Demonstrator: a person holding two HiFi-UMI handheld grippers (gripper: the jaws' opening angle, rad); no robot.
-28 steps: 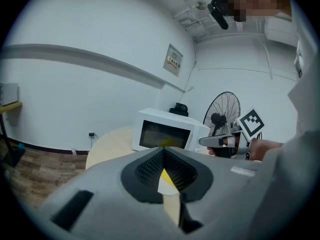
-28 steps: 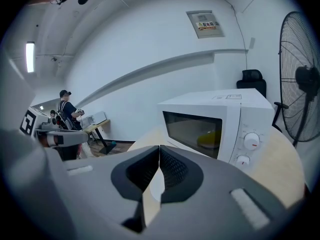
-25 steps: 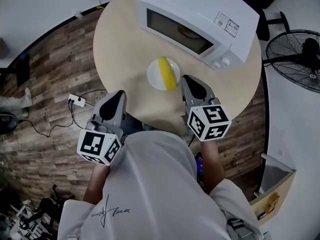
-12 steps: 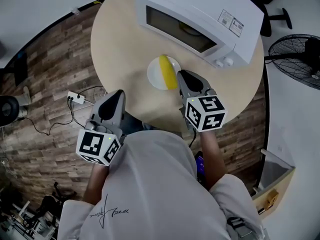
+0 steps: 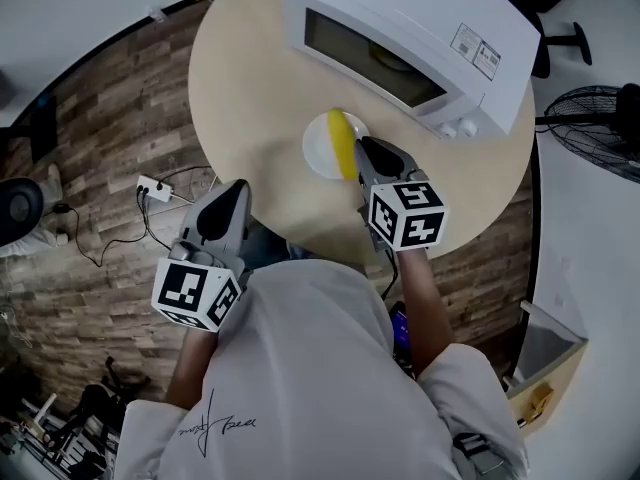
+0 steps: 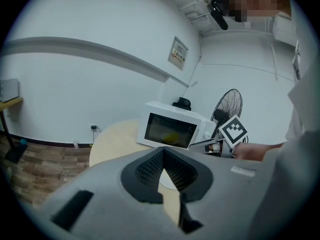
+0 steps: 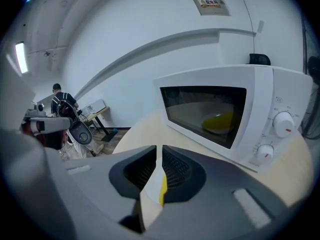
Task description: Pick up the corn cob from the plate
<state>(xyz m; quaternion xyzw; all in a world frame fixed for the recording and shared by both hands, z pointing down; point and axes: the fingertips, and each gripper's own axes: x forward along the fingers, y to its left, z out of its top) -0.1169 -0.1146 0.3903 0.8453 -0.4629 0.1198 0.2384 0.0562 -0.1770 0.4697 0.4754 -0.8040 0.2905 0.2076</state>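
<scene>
**A:** Entry: state of the pick?

**B:** Not made. The yellow corn cob (image 5: 338,136) lies on the small round white plate (image 5: 317,150). The plate sits on the round pale-wood table (image 5: 250,88), just in front of the white box-shaped microwave oven (image 5: 410,38).

**A:** Right gripper?

**B:** The right gripper (image 5: 366,150) hangs over the near right part of the plate, with its tips just beside the cob's near end. The head view does not settle whether they touch it. In the right gripper view the two jaws stand together at the tips, with only a slit between them. A strip of plate and a sliver of yellow show through the gap lower down, beyond the jaws. Nothing is clamped.

**A:** Left gripper?

**B:** The left gripper (image 5: 236,190) is low at the table's near edge, well apart from the plate. Its jaws are likewise together, with nothing between them.

**A:** Progress, then?

**B:** My judgement is that the reach to the plate is about complete and the rest remains. The right jaws must part enough to straddle the corn cob, settle on its two sides, close, and lift it clear.

**A:** Anything to watch?

**B:** The cob is round and the plate looks smooth. A push from closed tips could roll it or slide the plate toward the microwave oven.
</scene>
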